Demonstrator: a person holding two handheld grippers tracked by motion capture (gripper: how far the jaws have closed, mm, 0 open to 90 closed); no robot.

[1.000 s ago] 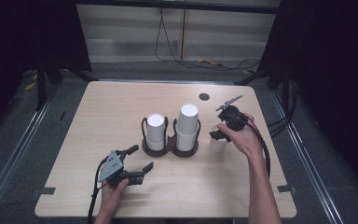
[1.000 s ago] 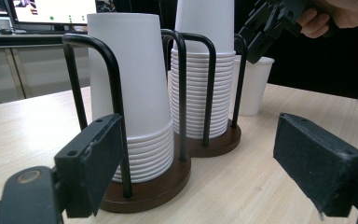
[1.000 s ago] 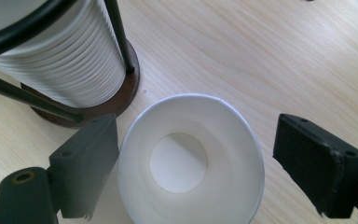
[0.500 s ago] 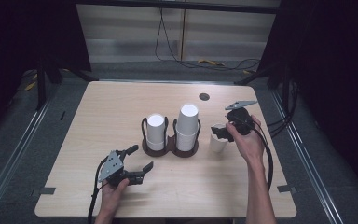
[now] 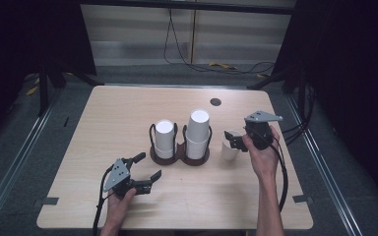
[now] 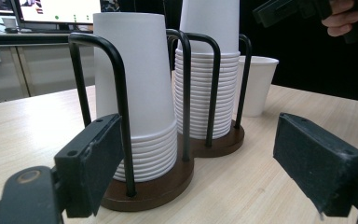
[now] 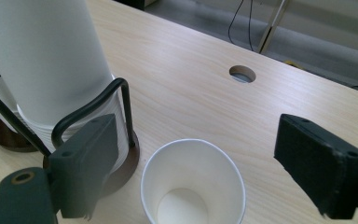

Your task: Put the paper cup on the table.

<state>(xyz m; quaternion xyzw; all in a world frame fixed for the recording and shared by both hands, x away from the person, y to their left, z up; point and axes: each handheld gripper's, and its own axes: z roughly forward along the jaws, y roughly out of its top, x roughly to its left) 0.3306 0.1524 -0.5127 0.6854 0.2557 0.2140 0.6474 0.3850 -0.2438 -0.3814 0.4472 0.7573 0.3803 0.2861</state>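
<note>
Here a single white paper cup is seen standing upright on the counter, just to the right of the double cup holder with its two stacks of inverted paper cups, the shorter stack on the left and the taller stack on the right. The right gripper is held just above the cup's mouth, its fingers spread wide and nothing gripped; in the right gripper view the open cup lies between and below them. The left gripper rests low on the counter in front of the holder, its fingers likewise parted and empty, pointed at the stacks. The step in hand is judged to be the setting-out of one cup beside the holder, with that cup already released. For the next move, a clear lift of the right gripper away from the rim would be called for, so that the light cup is not tipped.
</note>
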